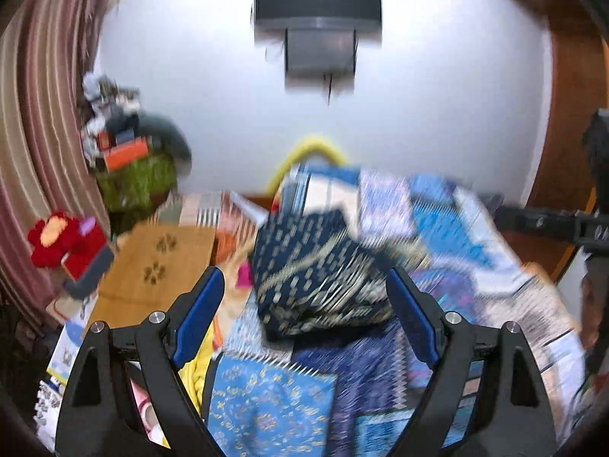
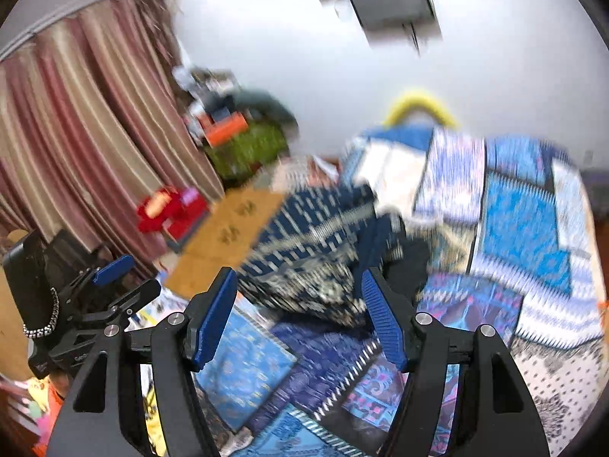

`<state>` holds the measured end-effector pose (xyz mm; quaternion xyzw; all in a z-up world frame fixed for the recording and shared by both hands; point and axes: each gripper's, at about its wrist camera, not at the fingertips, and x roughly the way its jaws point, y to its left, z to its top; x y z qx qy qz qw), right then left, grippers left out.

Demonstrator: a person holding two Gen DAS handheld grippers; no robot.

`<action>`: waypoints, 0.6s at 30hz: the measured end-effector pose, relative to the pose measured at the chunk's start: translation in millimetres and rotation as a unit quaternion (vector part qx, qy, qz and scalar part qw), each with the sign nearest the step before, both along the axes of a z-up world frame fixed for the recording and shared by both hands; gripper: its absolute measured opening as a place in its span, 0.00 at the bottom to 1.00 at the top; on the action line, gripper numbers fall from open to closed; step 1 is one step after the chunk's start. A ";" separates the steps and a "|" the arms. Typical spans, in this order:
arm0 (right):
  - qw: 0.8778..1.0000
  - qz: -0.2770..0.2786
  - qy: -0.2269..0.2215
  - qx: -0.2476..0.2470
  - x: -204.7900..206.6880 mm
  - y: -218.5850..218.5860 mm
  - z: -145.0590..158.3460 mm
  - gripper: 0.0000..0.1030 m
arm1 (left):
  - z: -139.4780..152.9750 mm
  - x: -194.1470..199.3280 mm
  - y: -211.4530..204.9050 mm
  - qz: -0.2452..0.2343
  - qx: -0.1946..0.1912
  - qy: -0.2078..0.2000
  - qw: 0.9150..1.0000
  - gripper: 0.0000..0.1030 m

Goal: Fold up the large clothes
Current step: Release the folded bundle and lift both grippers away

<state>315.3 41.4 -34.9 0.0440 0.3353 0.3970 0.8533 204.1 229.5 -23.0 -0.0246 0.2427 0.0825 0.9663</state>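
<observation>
A dark navy garment (image 1: pixel 316 270) with pale gold print lies in a folded heap on the blue patchwork bedspread (image 1: pixel 266 411). Both views are blurred by motion. My left gripper (image 1: pixel 304 285) hangs above and short of the garment, its blue pads (image 1: pixel 198 316) wide apart with nothing between them. My right gripper (image 2: pixel 298 282) is also open and empty, raised over the near edge of the same garment (image 2: pixel 312 243). In the right wrist view the left gripper (image 2: pixel 127 278) shows at the far left, off the cloth. The bedspread (image 2: pixel 525 228) stretches to the right.
A striped curtain (image 1: pixel 34 114) hangs on the left. Beside the bed lie a tan board with paw prints (image 1: pixel 160 266), a red plush toy (image 1: pixel 61 240) and a cluttered green basket (image 1: pixel 137 179). A screen (image 1: pixel 318 0) is mounted on the white wall. A wooden door (image 1: pixel 571 122) stands right.
</observation>
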 end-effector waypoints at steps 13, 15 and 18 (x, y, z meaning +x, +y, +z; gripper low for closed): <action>0.974 -0.044 -0.208 0.077 -162.2 -47.9 76.2 0.62 | 65.7 -150.6 -76.0 0.010 0.013 -0.206 0.979 0.84; 0.971 -0.050 -0.222 0.074 -175.0 -49.7 73.5 0.62 | 61.3 -160.0 -87.1 0.007 0.017 -0.209 0.978 0.84; 0.967 -0.060 -0.238 0.061 -187.4 -48.5 68.4 0.74 | 55.9 -169.0 -99.5 0.015 0.029 -0.209 0.977 0.88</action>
